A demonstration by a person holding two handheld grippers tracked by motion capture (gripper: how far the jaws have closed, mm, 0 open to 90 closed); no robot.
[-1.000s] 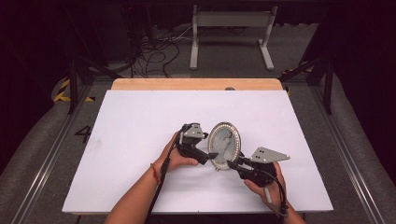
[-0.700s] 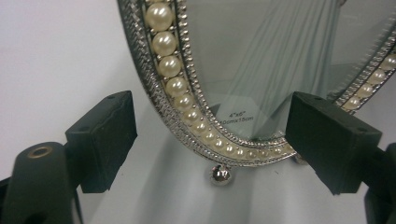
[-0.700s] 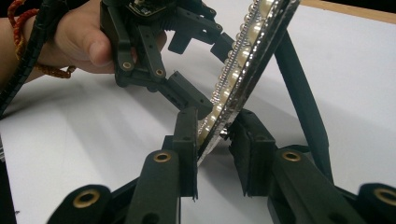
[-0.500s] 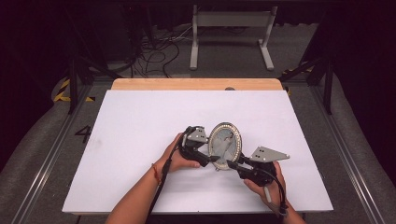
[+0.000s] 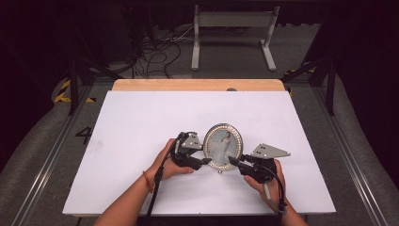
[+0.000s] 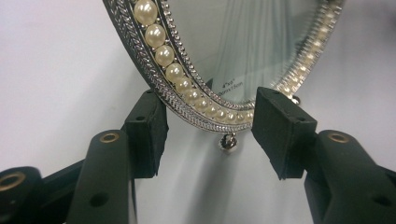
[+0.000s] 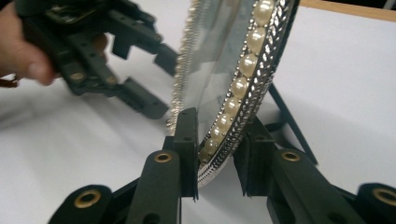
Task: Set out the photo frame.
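Up close, right tool (image 7: 215, 154) clamps pearl frame (image 7: 243, 93) — back strut (image 7: 287, 119) visible

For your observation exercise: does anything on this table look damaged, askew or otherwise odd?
Nothing stands out. The oval pearl-rimmed frame looks intact, clamped at its rim by the right gripper.

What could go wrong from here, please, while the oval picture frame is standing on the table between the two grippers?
1. The right gripper clamps just the lower rim of the picture frame, so the upright frame could pivot or tip.
2. The left gripper has just been closing around the rim; its right pad sits against the glass side, and squeezing there might scratch or crack it.
3. The rear strut could drag across the table.
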